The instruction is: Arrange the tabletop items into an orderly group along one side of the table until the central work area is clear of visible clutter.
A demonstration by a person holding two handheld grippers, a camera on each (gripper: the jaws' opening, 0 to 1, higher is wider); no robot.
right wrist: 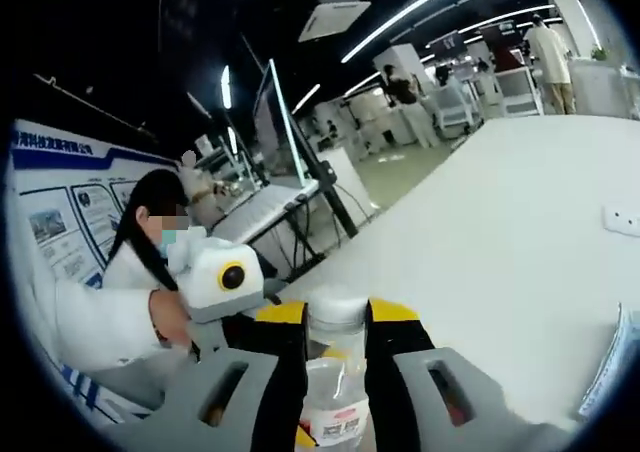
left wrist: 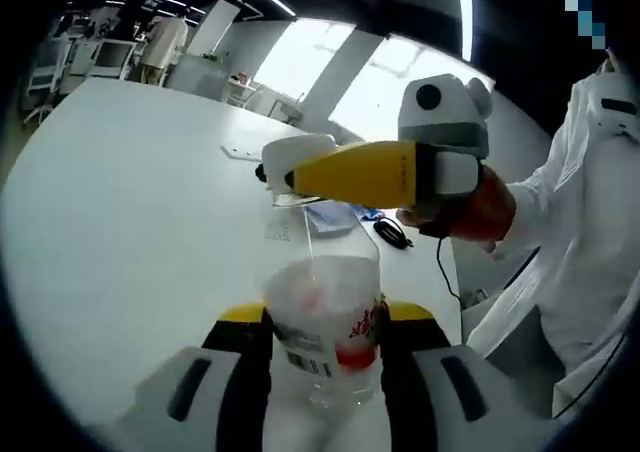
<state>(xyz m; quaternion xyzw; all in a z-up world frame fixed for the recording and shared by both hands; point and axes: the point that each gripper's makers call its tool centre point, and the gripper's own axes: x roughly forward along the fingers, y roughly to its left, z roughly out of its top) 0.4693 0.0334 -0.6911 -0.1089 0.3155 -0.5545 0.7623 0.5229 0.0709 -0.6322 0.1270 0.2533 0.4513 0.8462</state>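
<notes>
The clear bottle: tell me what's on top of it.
In the right gripper view, the clear bottle carries a white cap, with the right gripper closed at its neck. In the left gripper view, the right gripper's yellow fingers cover that cap.

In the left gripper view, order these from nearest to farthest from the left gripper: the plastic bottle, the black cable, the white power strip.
1. Plastic bottle, held between the left gripper's jaws.
2. Black cable, beyond the bottle, on the right.
3. White power strip, farther back, towards mid-table.

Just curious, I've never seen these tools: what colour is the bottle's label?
The bottle is clear plastic; its label is white with red print and a barcode, best in the left gripper view.
</notes>
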